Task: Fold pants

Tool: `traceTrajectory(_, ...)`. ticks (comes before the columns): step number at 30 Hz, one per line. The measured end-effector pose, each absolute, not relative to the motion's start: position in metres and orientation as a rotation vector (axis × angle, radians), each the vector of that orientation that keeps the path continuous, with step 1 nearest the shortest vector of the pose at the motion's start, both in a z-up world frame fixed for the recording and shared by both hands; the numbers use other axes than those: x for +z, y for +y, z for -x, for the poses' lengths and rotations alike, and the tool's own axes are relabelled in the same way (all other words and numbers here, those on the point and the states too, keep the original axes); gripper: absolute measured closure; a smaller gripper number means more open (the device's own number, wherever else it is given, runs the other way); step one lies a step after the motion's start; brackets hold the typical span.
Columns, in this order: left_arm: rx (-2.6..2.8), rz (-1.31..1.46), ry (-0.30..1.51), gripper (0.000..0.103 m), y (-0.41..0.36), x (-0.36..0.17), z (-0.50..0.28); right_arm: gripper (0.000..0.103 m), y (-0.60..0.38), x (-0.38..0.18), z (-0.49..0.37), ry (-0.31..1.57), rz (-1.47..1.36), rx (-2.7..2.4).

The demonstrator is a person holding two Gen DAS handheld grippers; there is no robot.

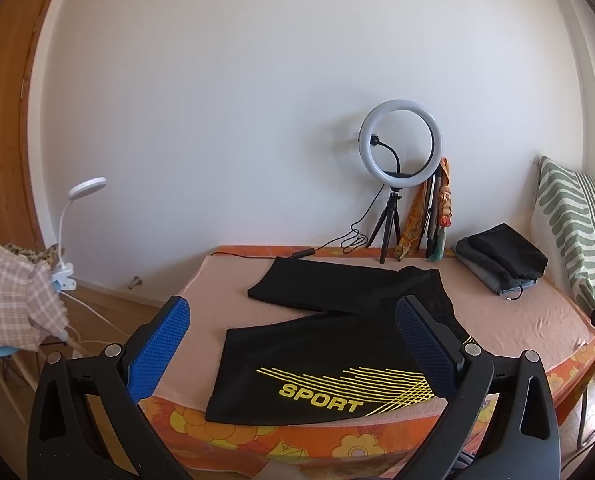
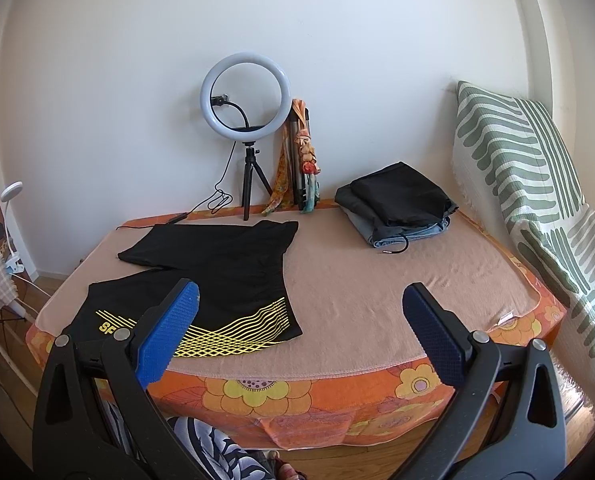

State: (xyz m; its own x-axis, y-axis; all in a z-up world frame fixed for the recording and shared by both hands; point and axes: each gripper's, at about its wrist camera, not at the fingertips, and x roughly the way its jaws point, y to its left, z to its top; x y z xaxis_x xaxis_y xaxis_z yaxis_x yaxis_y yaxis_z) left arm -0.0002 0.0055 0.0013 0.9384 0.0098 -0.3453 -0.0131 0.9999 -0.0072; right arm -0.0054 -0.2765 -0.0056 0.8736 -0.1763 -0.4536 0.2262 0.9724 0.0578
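Black pants [image 1: 329, 352] with yellow stripes and the word SPORT lie flat on a peach towel [image 1: 517, 320] covering the bed. One leg points toward me, the other [image 1: 337, 286] angles off to the back left. In the right wrist view the pants [image 2: 225, 272] lie on the left half of the towel [image 2: 377, 288]. My left gripper [image 1: 293, 320] hovers open above the near leg, its blue pads apart and holding nothing. My right gripper [image 2: 301, 300] is open too, raised over the near edge of the bed, to the right of the pants.
A stack of folded dark clothes [image 2: 397, 204] sits at the back right. A ring light on a tripod [image 2: 245, 108] stands against the wall. A green striped pillow [image 2: 537, 200] leans on the right. A clip lamp [image 1: 77, 216] and a chair with cloth [image 1: 13, 300] stand left.
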Motion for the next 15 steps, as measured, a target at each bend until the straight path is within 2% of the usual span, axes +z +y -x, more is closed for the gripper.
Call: traceTrajectory(15,0.011,0.009,0.353,0.001,0.0051,0.0021,-0.0009,0.0,-0.2754,-0.0069,0.0034,0.462,-0.11,-0.21)
